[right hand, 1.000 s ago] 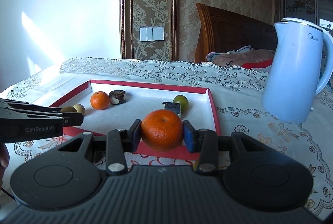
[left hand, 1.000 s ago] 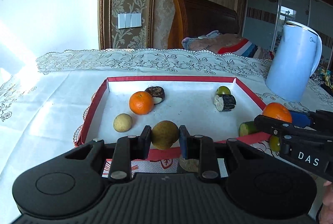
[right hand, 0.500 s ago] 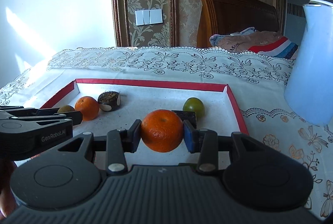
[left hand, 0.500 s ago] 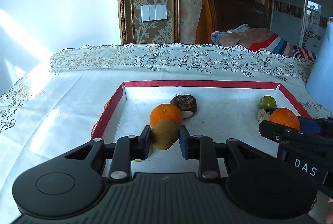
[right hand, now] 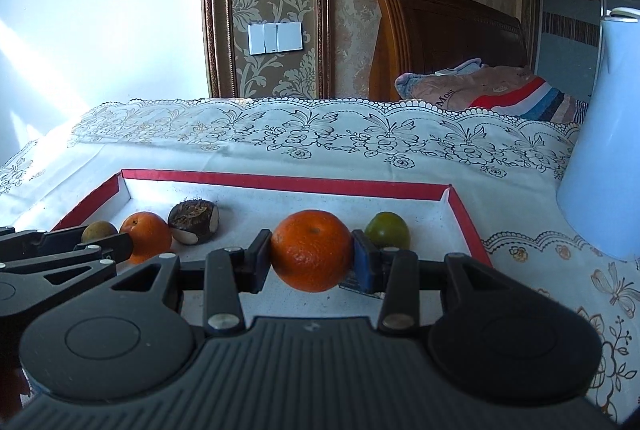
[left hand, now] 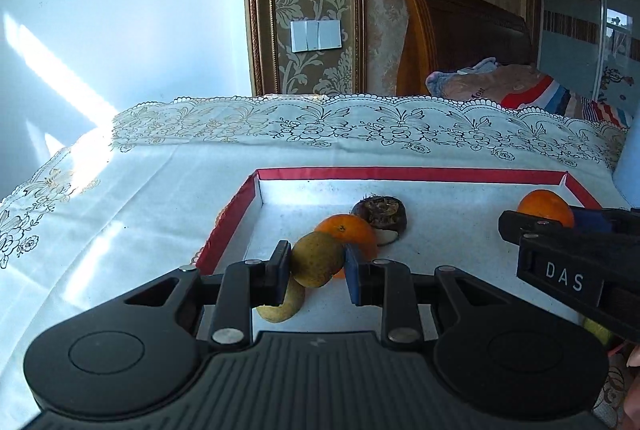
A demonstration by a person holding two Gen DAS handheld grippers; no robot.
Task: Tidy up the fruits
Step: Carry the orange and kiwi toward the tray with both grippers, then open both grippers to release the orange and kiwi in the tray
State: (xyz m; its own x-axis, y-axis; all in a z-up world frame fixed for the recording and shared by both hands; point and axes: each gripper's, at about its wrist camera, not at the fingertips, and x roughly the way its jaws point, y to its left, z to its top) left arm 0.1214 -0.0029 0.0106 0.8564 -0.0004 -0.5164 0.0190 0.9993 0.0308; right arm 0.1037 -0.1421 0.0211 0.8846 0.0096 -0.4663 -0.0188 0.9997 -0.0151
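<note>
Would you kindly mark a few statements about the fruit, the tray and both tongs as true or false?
1. The right tongs grip an orange. True.
2. The left tongs are empty. False: they grip a brownish-green fruit.
3. A green fruit lies in the red-rimmed tray. True.
4. The white kettle stands inside the tray. False: it stands outside, on the tablecloth.
5. A second orange lies beside a dark cut fruit. True.

Red-rimmed tray [right hand: 280,183], orange tangerine [right hand: 311,250]
</note>
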